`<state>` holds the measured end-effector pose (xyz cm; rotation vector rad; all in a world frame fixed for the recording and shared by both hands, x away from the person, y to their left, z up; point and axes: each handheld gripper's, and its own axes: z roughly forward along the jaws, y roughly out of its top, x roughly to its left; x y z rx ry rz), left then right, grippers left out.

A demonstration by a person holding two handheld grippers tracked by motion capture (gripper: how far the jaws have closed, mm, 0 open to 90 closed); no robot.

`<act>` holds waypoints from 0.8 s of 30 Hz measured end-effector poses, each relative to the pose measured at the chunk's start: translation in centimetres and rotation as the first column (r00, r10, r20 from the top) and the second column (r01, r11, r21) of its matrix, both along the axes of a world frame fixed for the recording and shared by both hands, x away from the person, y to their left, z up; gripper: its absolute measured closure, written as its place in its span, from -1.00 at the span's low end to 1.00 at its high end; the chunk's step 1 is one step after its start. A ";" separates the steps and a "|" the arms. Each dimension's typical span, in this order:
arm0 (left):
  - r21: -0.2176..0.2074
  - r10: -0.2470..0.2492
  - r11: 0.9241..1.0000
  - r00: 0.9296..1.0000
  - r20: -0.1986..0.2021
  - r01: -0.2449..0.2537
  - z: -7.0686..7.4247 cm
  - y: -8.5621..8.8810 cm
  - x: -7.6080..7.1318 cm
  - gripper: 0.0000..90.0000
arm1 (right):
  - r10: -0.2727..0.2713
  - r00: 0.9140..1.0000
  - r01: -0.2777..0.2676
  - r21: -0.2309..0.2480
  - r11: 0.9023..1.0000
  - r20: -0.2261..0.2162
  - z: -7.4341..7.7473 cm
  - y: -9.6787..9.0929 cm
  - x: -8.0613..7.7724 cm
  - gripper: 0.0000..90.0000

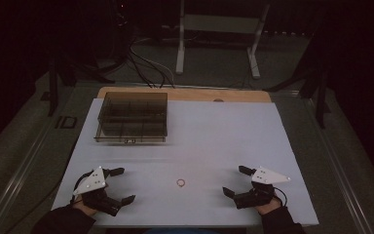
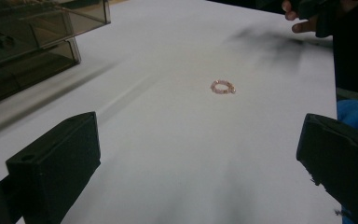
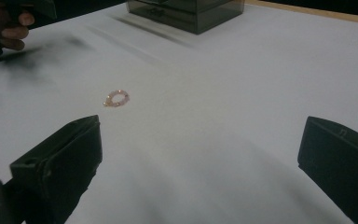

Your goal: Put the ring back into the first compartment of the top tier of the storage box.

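A small pink beaded ring (image 1: 181,183) lies on the white sheet (image 1: 199,141) near the front, midway between my two grippers. My left gripper (image 1: 121,185) rests at the front left, open, with nothing between its jaws. At the front right my right gripper (image 1: 237,181) is open too, jaws wide and bare. The ring (image 2: 223,87) lies ahead of the left jaws in the left gripper view. In the right gripper view the ring (image 3: 116,98) sits ahead and to the left of the jaws. A smoky clear drawer box (image 1: 132,117) stands at the back left.
The drawer box (image 2: 23,42) has several compartments and shows its front toward me. A wooden table edge (image 1: 190,93) runs behind the sheet. Cables (image 1: 146,68) and a white stand (image 1: 219,34) lie on the floor beyond the table.
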<state>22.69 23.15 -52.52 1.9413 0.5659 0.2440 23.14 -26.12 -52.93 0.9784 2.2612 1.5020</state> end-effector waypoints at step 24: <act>0.035 0.006 0.999 1.000 0.001 -0.006 0.6 0.0 -0.3 -0.98 | 0.022 1.000 -0.022 -0.014 1.000 0.008 0.0 0.6 0.3 -1.00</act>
